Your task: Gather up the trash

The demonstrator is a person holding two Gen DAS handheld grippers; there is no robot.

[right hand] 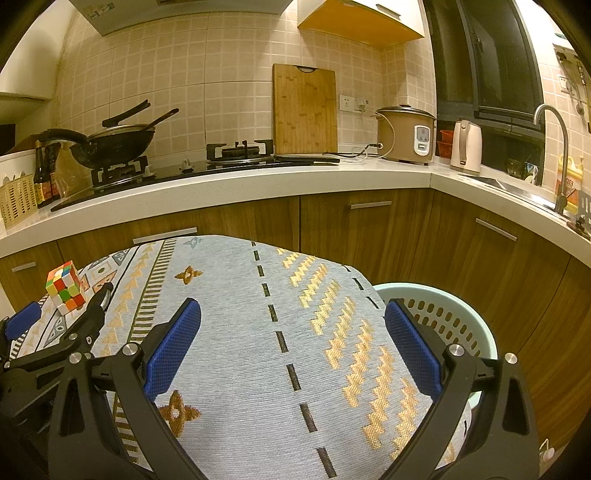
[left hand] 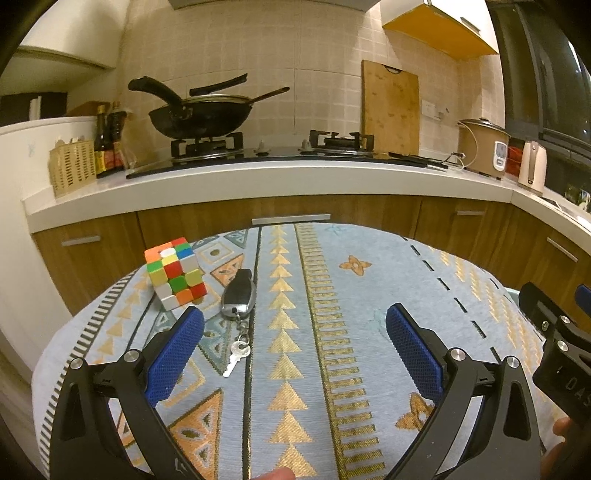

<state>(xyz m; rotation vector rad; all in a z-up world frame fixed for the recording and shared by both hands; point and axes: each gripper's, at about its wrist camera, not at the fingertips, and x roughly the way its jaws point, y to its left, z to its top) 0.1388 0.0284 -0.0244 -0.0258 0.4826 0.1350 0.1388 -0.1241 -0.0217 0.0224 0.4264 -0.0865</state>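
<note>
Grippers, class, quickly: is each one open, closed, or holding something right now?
Left gripper: open, holding nothing, above the tablecloth.
Right gripper: open, holding nothing, beside the basket.

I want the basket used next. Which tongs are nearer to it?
Right. The right tongs hover beside the green basket, one finger overlapping its rim; the left tongs sit farther away, near the cube.

Kitchen interior under warm, yellowish light. Rear wall (right hand: 229,74) clad in small beige tiles. White L-shaped countertop (right hand: 280,181) runs over dark wood-grain cabinets (right hand: 369,229) with metal bar handles. Gas hob (left hand: 258,153) set into the counter (a wok stands on its left burner). Dark window (right hand: 487,62) at right, above the sink faucet (right hand: 554,147). Orange-bottomed wall cupboard (right hand: 362,18) overhead.
</note>
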